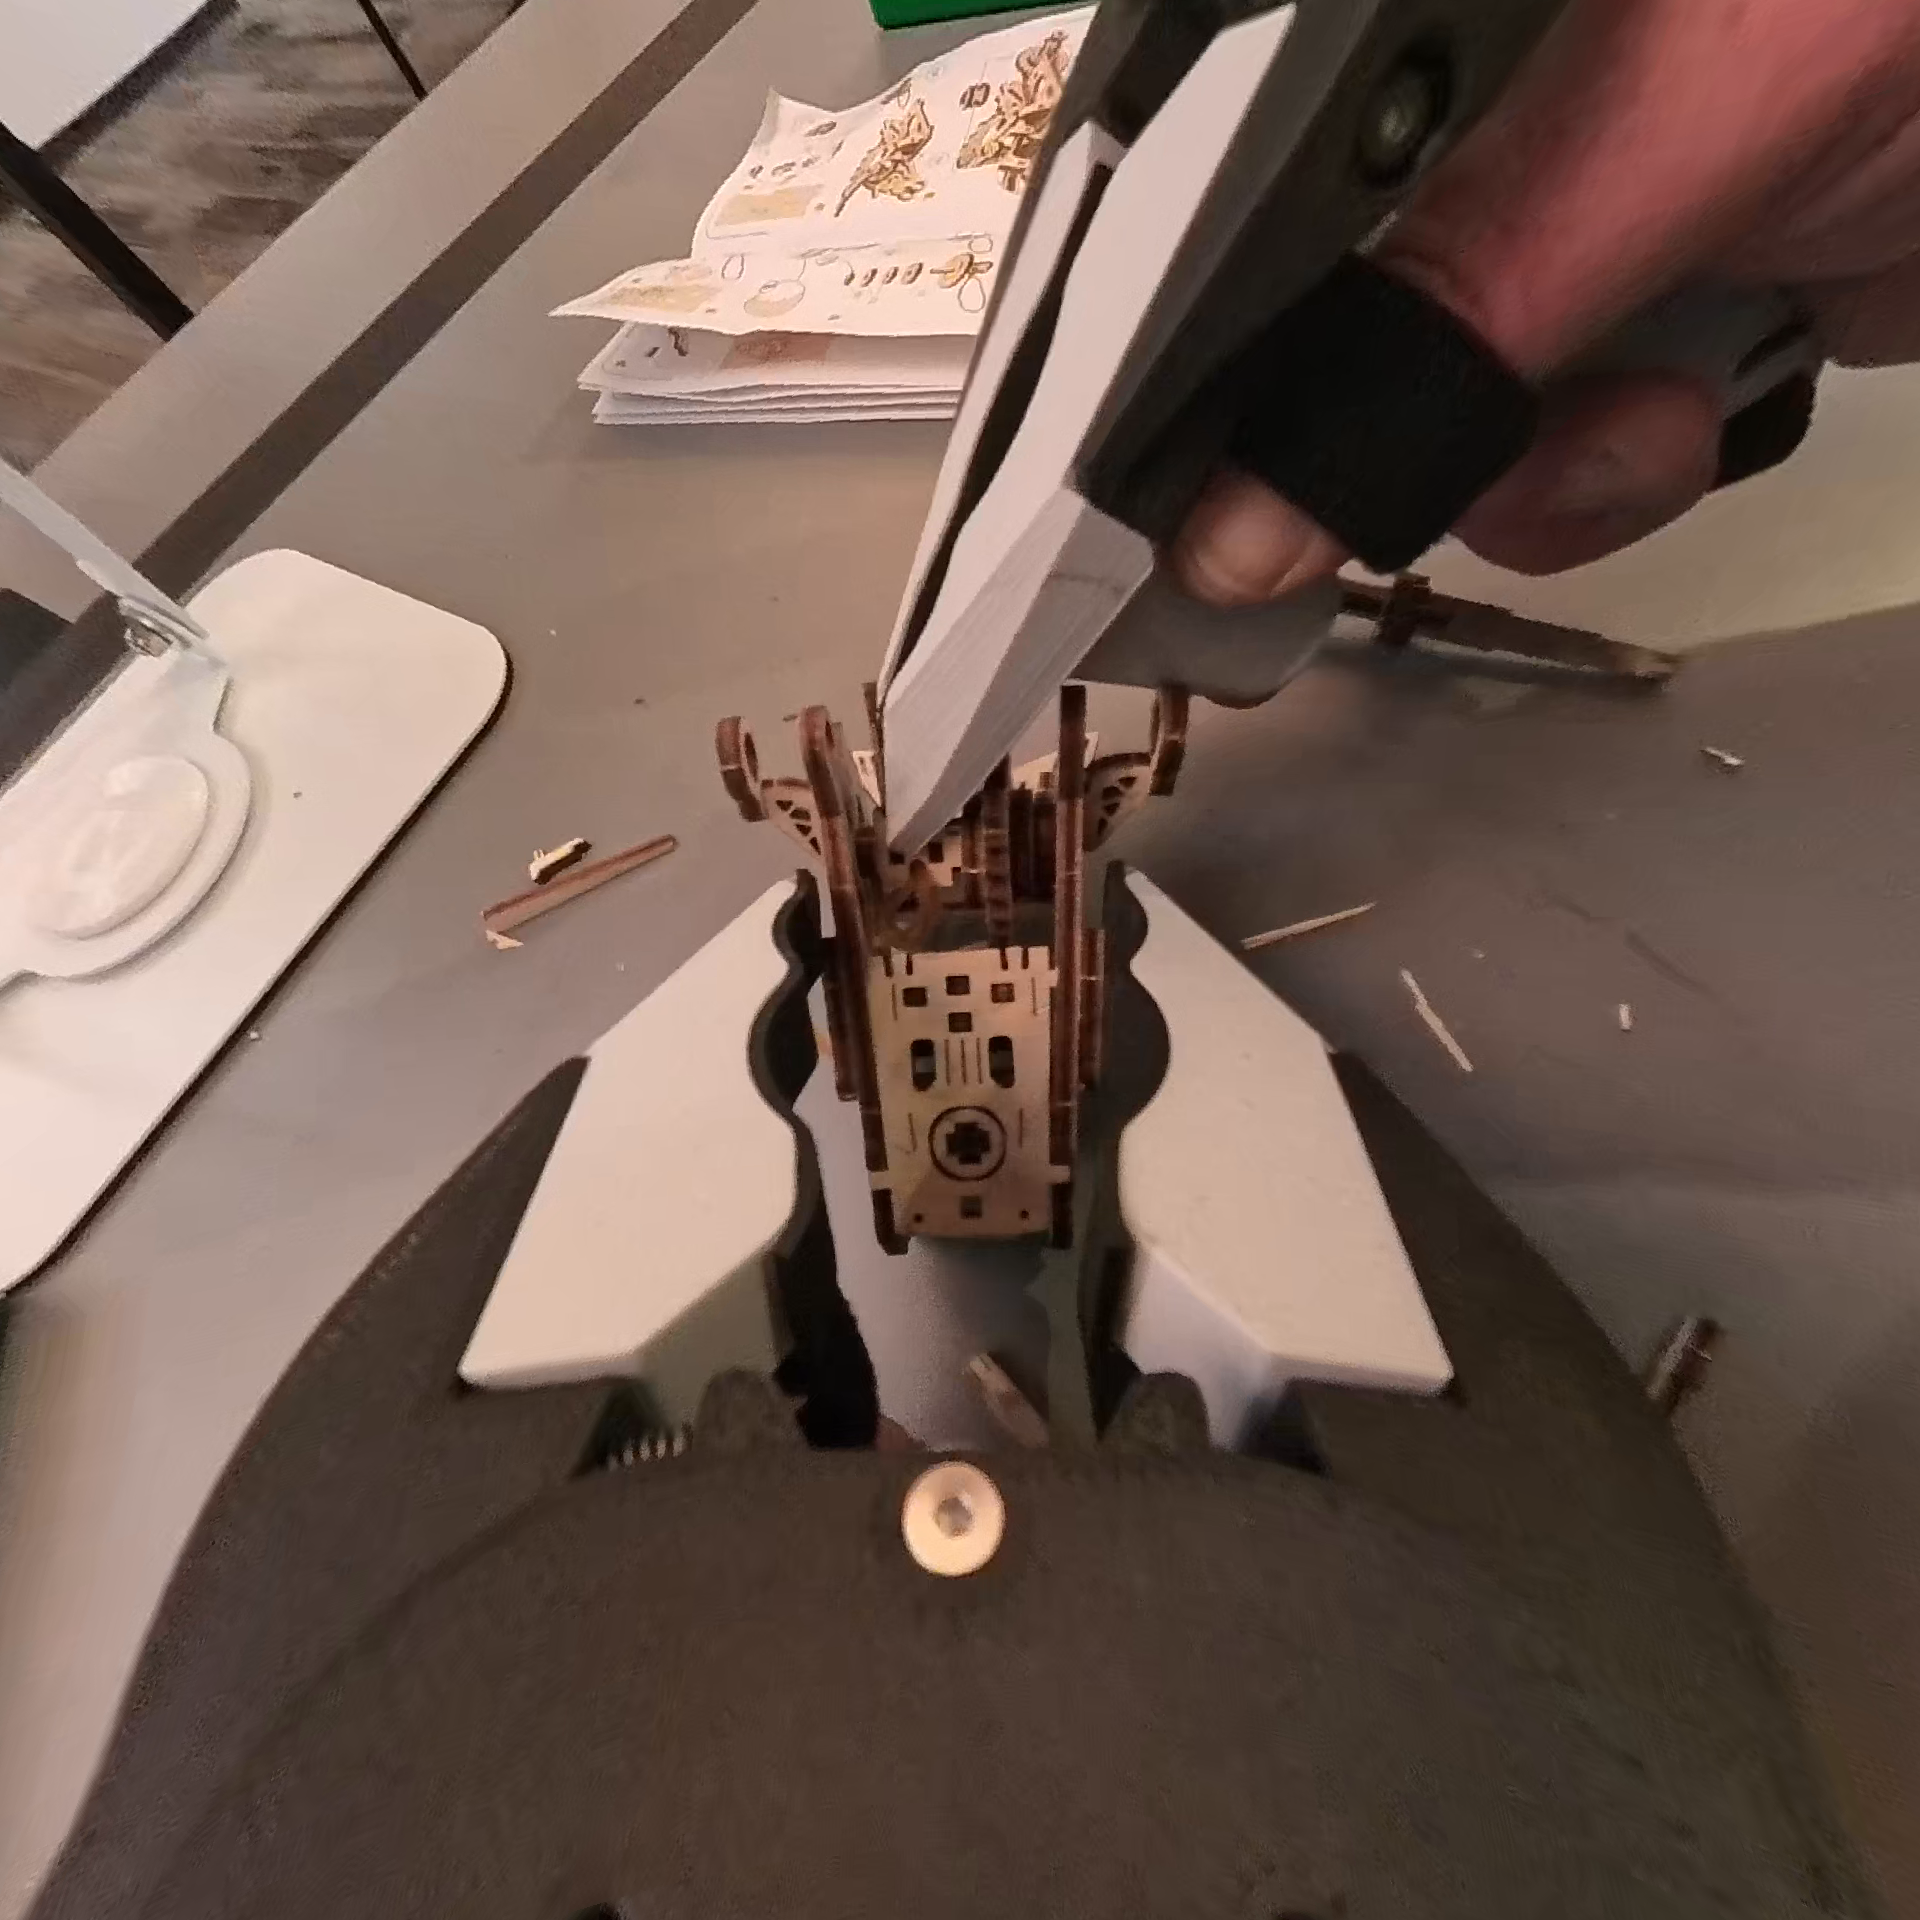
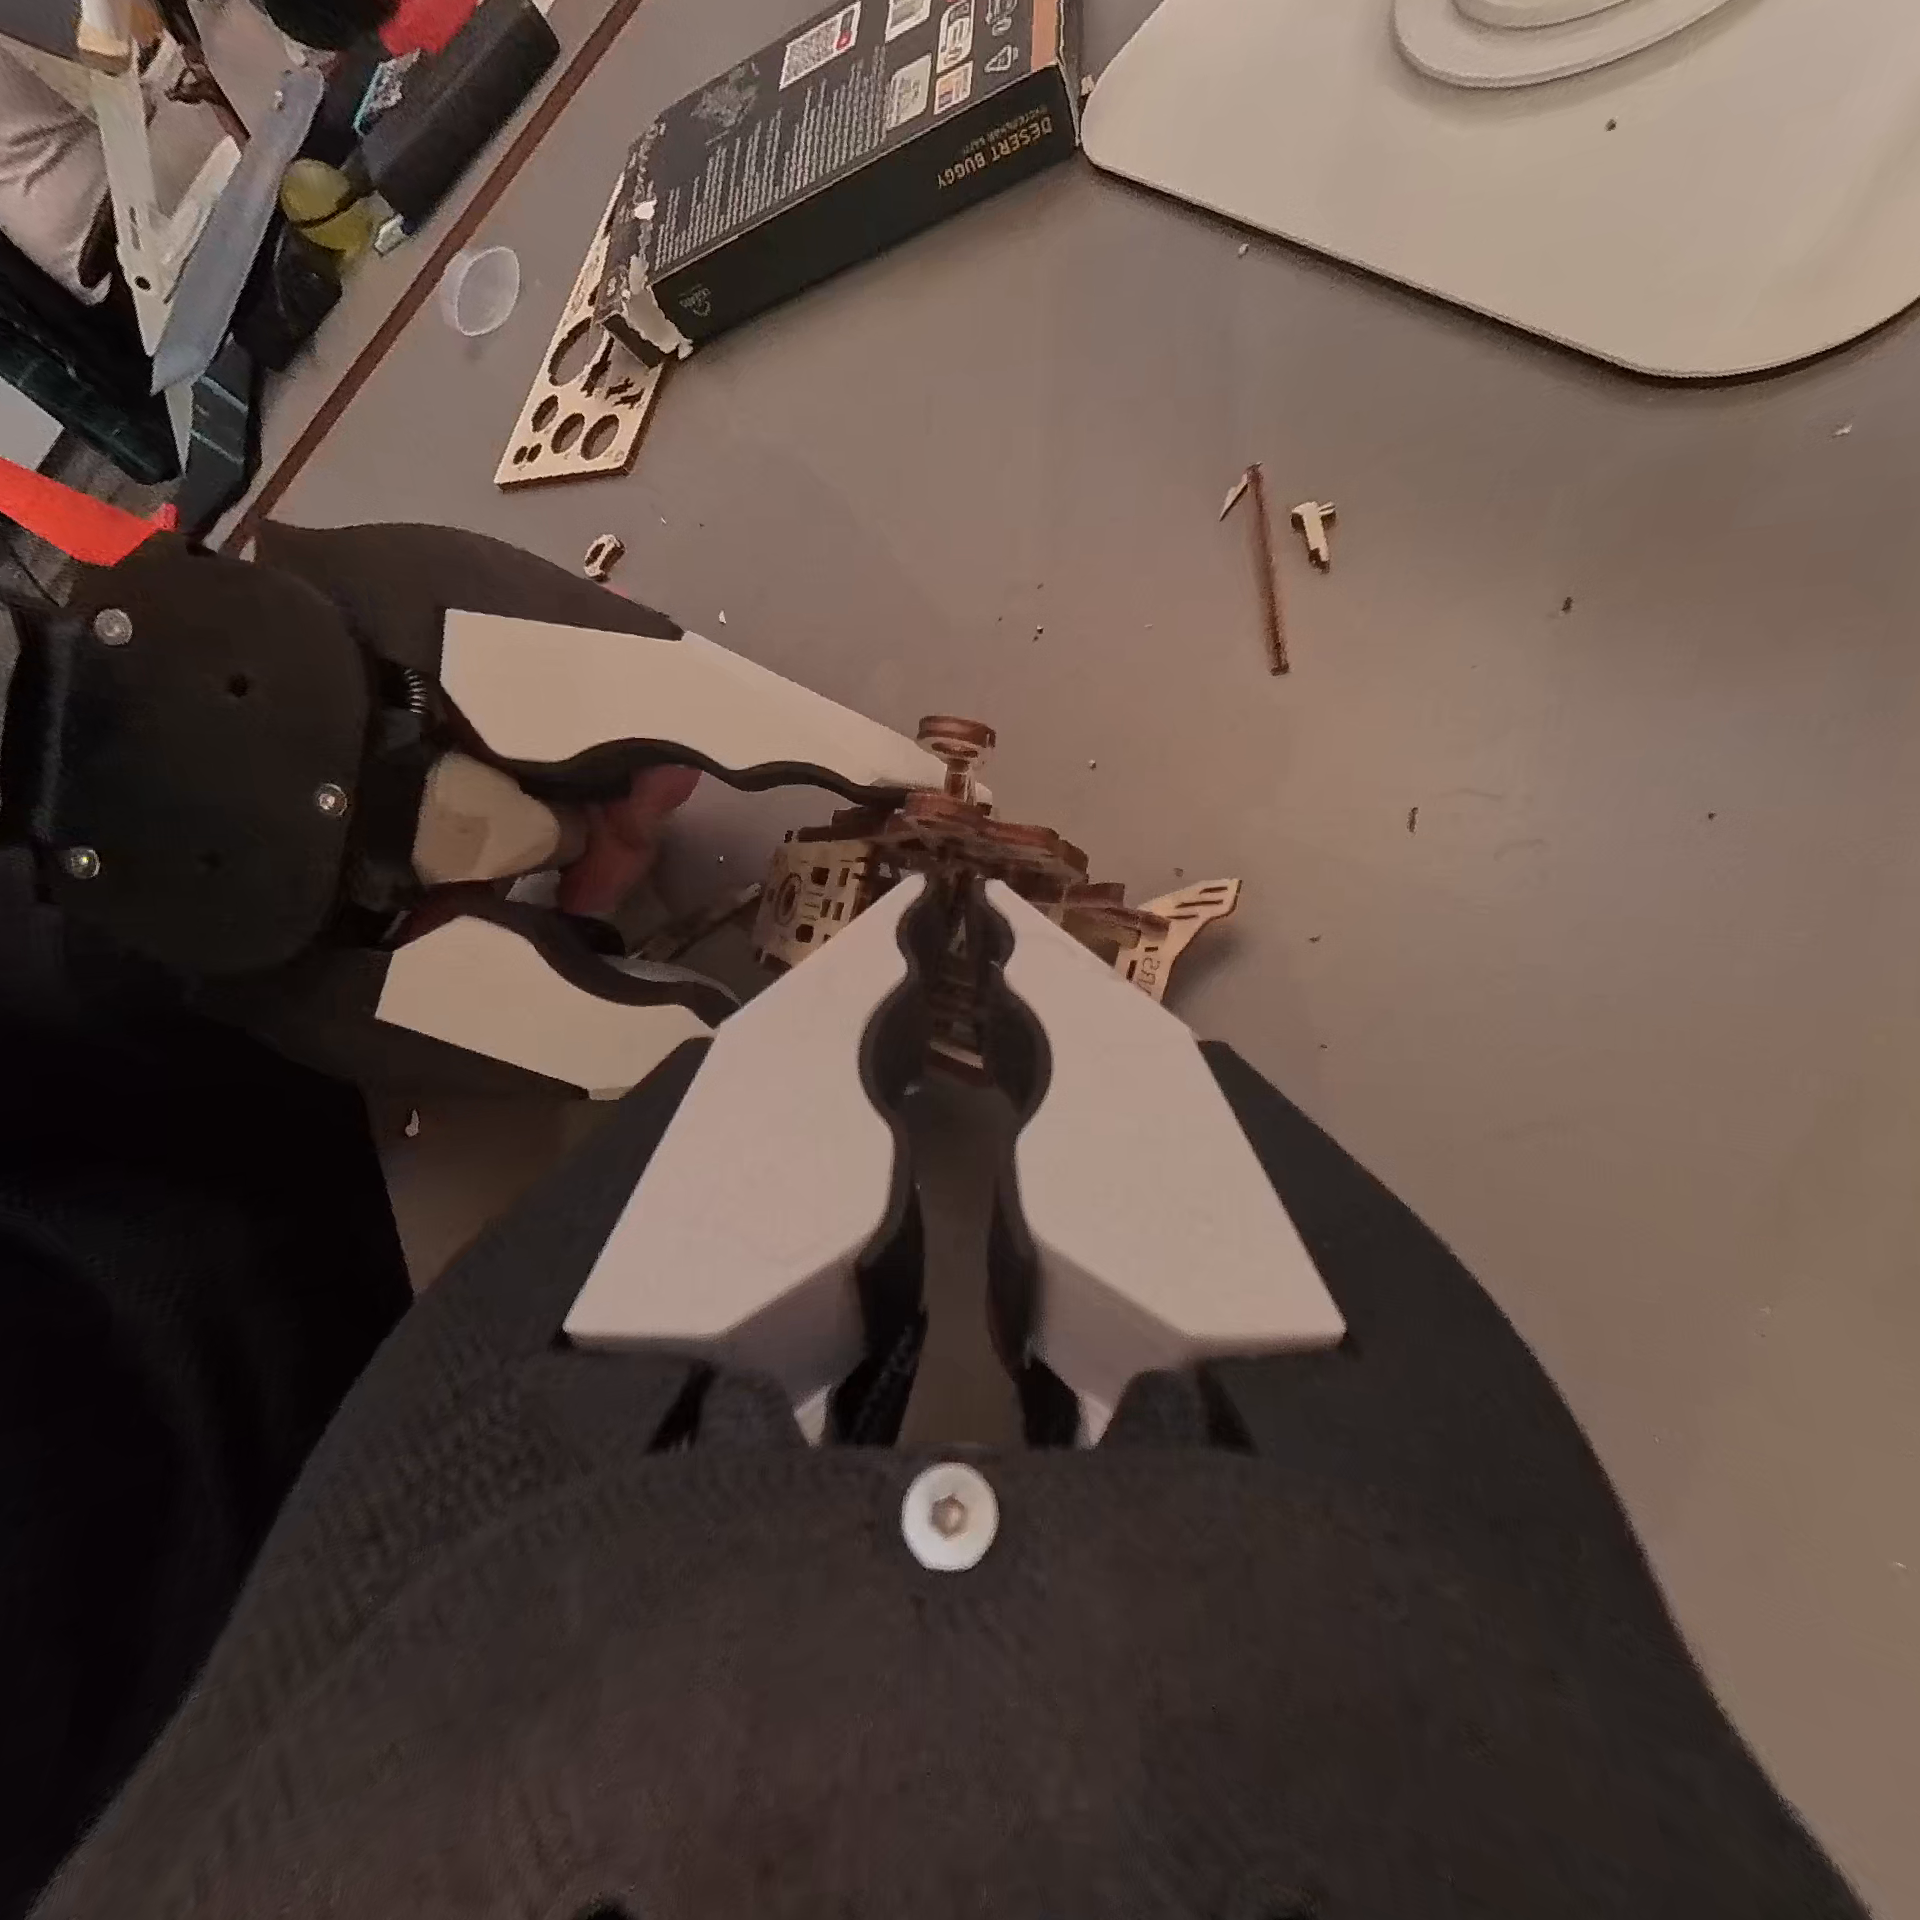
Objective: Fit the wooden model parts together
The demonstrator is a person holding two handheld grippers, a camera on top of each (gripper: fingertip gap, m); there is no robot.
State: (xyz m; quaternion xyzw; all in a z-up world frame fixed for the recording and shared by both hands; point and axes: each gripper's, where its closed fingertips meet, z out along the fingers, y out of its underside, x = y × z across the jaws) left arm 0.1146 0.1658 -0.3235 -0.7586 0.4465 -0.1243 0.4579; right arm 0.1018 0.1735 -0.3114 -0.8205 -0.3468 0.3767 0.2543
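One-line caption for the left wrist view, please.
Left tool grips the wooden model while the closed right tool pokes into its top.

We see the wooden model [image 1: 961, 1049] between the left hand-held gripper [image 1: 961, 1039] fingers, the booklet [image 1: 821, 281] behind it on the desk [image 1: 582, 582], the right hand-held gripper [image 1: 899, 831] tips inside it.

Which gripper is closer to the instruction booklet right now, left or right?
Right. In the left wrist view the right gripper reaches down into the wooden model just in front of the instruction booklet; the left gripper, holding the model, sits farther back.
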